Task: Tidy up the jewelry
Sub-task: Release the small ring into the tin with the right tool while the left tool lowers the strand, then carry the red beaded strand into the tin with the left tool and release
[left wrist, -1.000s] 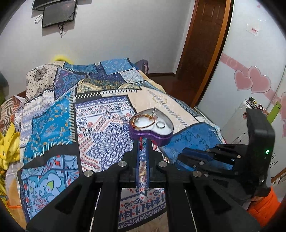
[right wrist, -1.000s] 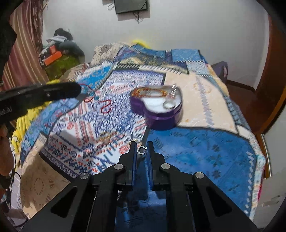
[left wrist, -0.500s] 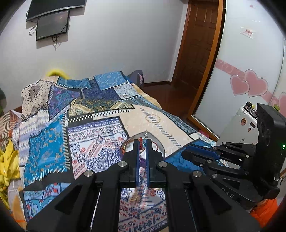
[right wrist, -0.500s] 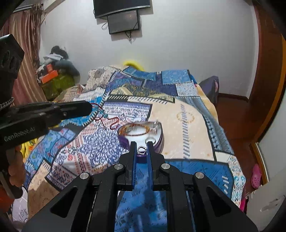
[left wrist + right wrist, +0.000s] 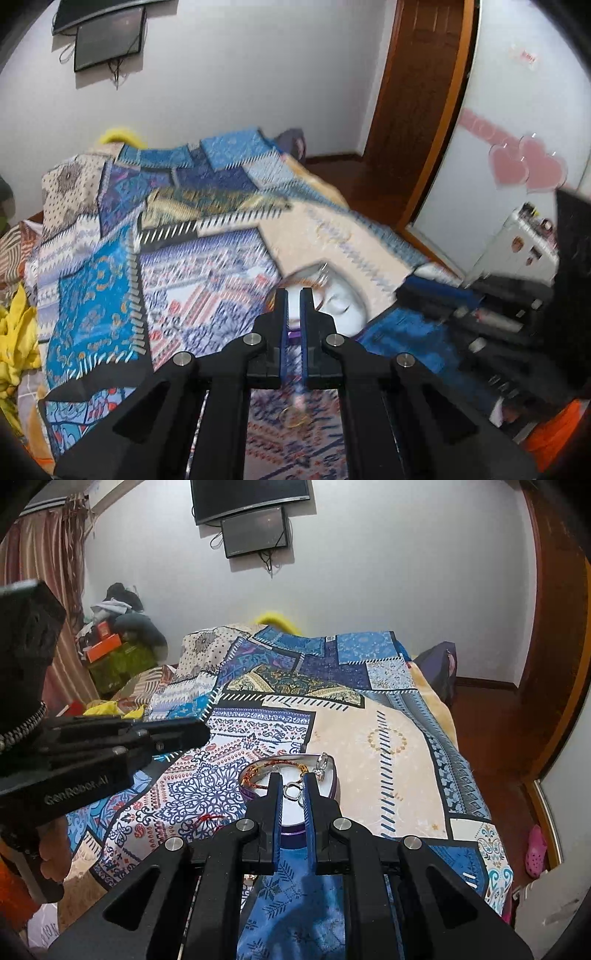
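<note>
The purple heart-shaped box sits open on the patchwork bedspread, near the bed's near-right part, white lining up. Inside it lies a brown-and-red beaded bracelet along the far-left rim, and small silver rings lean at the far-right rim.

Your right gripper hangs just over the near part of the box, jaws drawn in narrow on a small silver ring piece, which sits pinched between the blue pads.

Your left gripper is seen blurred in its own view, with jaws nearly together; you cannot tell from that view what, if anything, is clamped between them. In the right wrist view it reaches in from the left, over the bedspread, well left of the box, with your hand on its handle.

A red cord lies on the bedspread just left of the box, near side. A gold ring lies on the cloth under the left gripper.

Beyond: white wall, two dark screens, wooden door at right.
</note>
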